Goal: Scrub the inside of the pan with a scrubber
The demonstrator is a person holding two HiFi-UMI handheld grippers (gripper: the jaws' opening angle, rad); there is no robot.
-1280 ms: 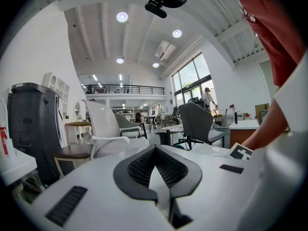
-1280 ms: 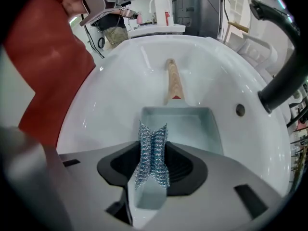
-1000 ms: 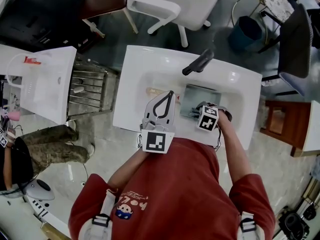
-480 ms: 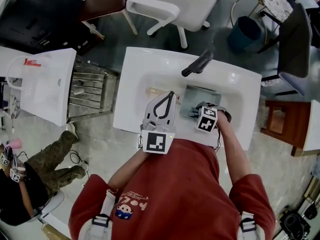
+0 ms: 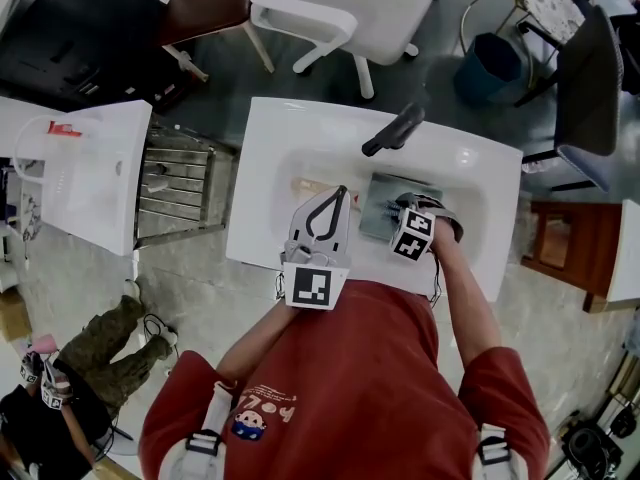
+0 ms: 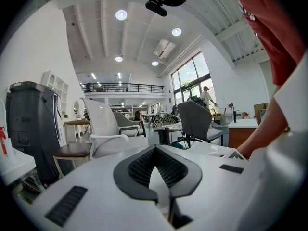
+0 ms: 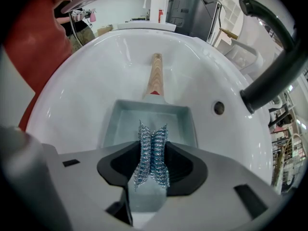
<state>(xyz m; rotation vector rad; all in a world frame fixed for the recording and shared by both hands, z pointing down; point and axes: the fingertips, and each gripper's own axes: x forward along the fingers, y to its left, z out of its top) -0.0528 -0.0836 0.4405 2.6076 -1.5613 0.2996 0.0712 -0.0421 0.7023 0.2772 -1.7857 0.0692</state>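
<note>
Moved in the last second: my right gripper (image 5: 397, 209), a little further over the pan; my left gripper (image 6: 155, 151), no change.

- Right gripper: clamped on the silvery-blue wire-mesh scrubber (image 7: 153, 163), held just above the pan's floor.
- Left gripper: jaws together, nothing between them, raised near the basin's front rim.
- Square grey-blue metal pan (image 7: 113, 118): flat in the white ceramic sink (image 7: 82, 81). Its long axis runs across the basin, and its pale wooden handle (image 7: 155, 73) points to my left, away from the scrubber.
- Risks: nothing steadies the pan, so I judge a stroke along the handle line may skate it. The springy mesh could also squirm out of my jaws.
</note>
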